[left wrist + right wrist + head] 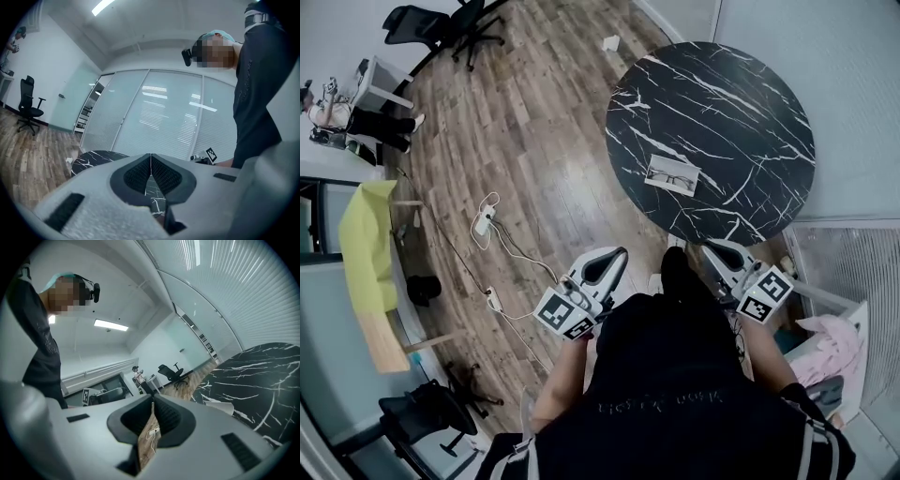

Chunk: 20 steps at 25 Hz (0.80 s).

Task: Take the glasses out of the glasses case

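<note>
Item counts, as seen from the head view.

- Claws: two, my left claw point(612, 255) and my right claw point(715, 247).
- Marker cubes: two, one behind each claw point(564, 314).
- Ahead of both claws: one round black marble table point(741, 84), carrying one glasses case point(661, 163) with one pair of glasses point(677, 177).
- Left of my left claw, on the wood floor: two white power strips point(484, 221) and one yellow panel point(366, 248).
- Black office chairs point(417, 23): three.
- Far ahead-left: one other person point(370, 122) and one white scrap point(610, 42).

Print on the black shirt point(675, 375) is unreadable.
</note>
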### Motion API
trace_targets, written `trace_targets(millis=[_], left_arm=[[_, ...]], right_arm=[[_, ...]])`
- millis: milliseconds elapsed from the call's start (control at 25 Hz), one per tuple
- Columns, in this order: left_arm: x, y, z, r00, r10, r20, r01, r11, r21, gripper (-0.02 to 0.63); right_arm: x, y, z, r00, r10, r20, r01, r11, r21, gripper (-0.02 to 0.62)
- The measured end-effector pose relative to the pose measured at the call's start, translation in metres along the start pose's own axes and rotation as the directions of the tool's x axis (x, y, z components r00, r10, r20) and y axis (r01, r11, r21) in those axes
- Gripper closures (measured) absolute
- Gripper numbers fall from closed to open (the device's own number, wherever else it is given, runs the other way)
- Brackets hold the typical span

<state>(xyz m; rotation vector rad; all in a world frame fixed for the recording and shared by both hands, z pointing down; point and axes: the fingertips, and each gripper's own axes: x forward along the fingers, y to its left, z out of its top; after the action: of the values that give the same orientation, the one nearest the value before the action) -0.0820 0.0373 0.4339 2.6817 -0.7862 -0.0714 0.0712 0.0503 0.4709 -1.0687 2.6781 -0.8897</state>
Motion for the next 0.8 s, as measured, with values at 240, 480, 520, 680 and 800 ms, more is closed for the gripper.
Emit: trace_targets(millis=[240, 480, 520, 680, 800], left_arm=[[0.041, 0.033, 0.022, 1.0, 0.002, -0.008, -0.002, 1.0, 0.011, 0.586], [0.07, 0.057, 0.032, 0.999, 0.033, -0.013, -0.032, 0.999, 0.012, 0.586], [0.075, 0.061, 0.032, 0.999, 0.039, -0.015, -0.039, 0.999, 0.011, 0.586], [0.09, 0.069, 0.029, 0.999, 0.047, -0.025, -0.046, 0.999, 0.014, 0.586], [0.097, 0.074, 0.028, 0.998, 0.058, -0.021, -0.057, 0.998, 0.014, 0.586]], right_arm=[[0.028, -0.038, 0.026, 1.0, -0.001, -0.025, 0.0, 1.0, -0.023, 0.557], [0.05, -0.07, 0.043, 0.998, 0.023, -0.059, -0.024, 0.999, -0.023, 0.557], [0.054, -0.075, 0.045, 0.998, 0.023, -0.066, -0.025, 0.999, -0.025, 0.557], [0.062, -0.094, 0.044, 0.993, 0.039, -0.112, -0.043, 0.999, -0.034, 0.563], [0.068, -0.107, 0.04, 0.986, 0.057, -0.159, -0.064, 0.997, -0.041, 0.566]])
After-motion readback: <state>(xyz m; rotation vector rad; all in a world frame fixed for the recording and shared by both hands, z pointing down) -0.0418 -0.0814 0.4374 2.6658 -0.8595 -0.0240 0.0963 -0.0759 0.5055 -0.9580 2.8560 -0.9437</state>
